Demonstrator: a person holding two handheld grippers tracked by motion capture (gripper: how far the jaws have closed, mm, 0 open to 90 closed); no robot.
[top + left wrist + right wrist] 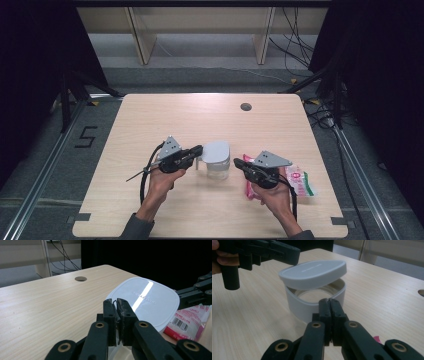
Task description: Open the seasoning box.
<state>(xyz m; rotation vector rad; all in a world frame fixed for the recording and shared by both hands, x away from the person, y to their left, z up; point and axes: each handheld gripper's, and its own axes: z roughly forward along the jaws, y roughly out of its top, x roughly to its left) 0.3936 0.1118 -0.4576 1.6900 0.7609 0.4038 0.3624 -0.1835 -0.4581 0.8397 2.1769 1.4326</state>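
Hands are coming in from the bottom of the high view, each one holding a gripper. The left gripper (199, 149) is squeezing its jaws together on the edge of the white lid (216, 150). It looks like it is holding the lid up, a bit tipped, just over the white tub (218, 170). The tub is sitting in the middle of the table (200, 115), between the two hands. The right gripper (236, 162) is waiting just beside the tub, with its jaws pressed together and nothing in them.

To do this well, the left gripper should be squeezing hard, because it is pinching only a thin edge and the lid could slip. It should be going straight up and then off to the side, so the lid is not bumping the tub. The right gripper could be holding the tub steady.

The right gripper view is showing the gap between lid and tub and a bit of the tub's inside, which the high view is hiding. The left gripper view is showing faint writing on the lid's top and the bar code on the pink packet (190, 322). The high view is showing that this packet is lying partly under the right hand
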